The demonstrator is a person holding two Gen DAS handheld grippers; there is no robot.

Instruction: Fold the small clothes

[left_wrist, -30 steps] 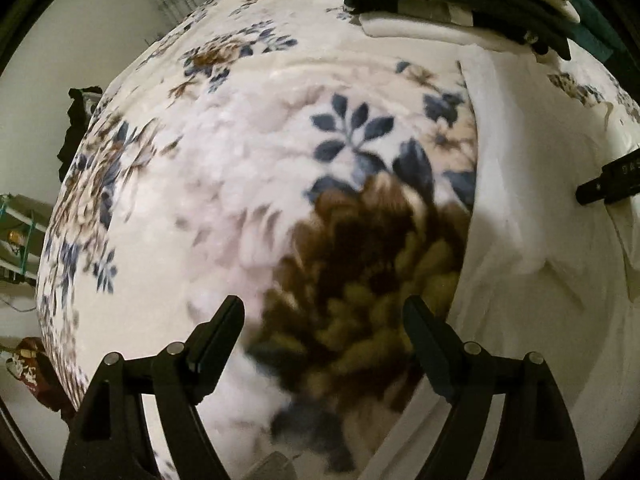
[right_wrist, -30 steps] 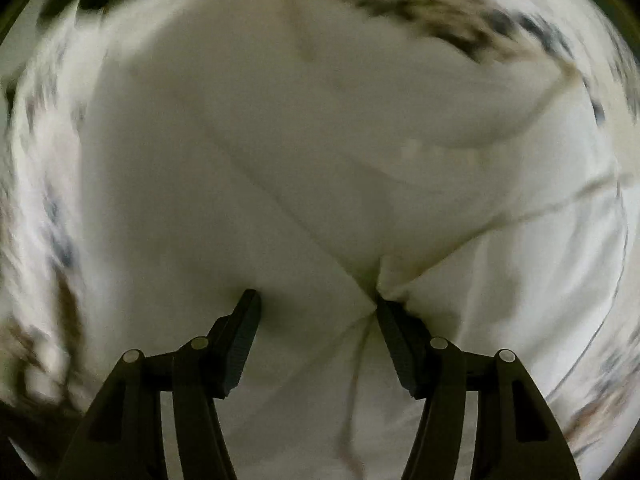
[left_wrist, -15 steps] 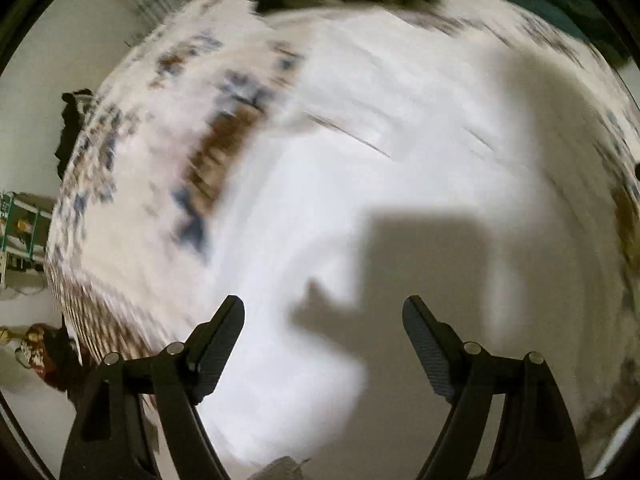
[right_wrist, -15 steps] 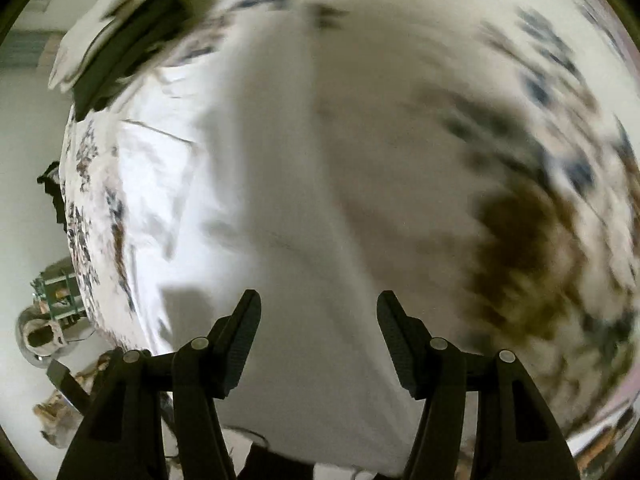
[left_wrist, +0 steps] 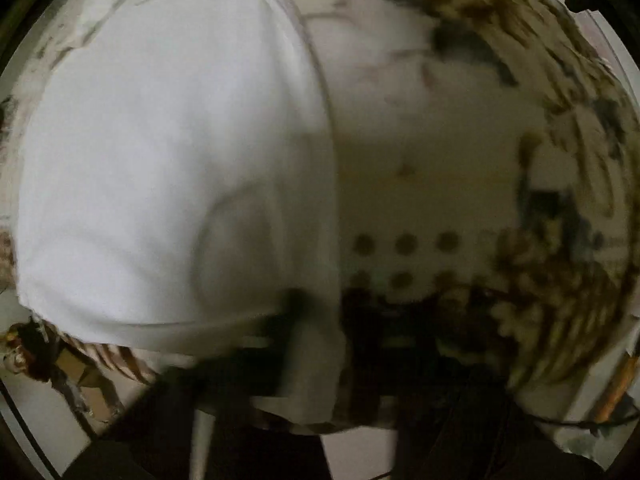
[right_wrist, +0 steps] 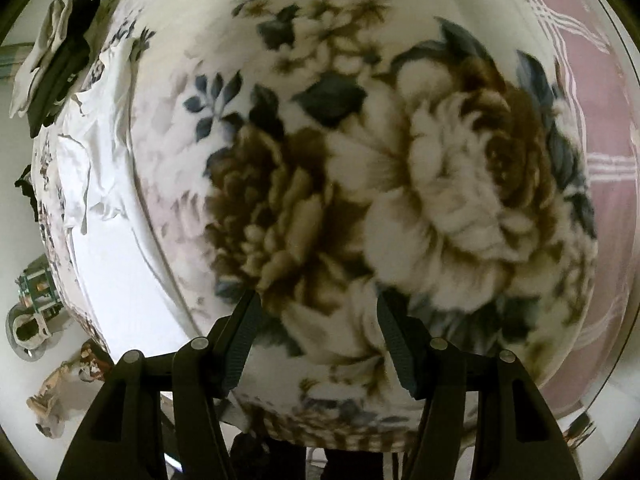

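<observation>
Floral blanket (right_wrist: 360, 160) bears a white garment (right_wrist: 104, 240) lengthwise beside the right gripper's (right_wrist: 320, 344) spread fingers; left pressed together

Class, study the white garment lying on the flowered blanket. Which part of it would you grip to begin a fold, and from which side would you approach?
Probably the white garment's long straight edge, near its smooth lower end, approached from above on the bare flowered blanket side. The cloth lies flat, so only an edge offers a lip to pinch, and its far end is crumpled.
</observation>
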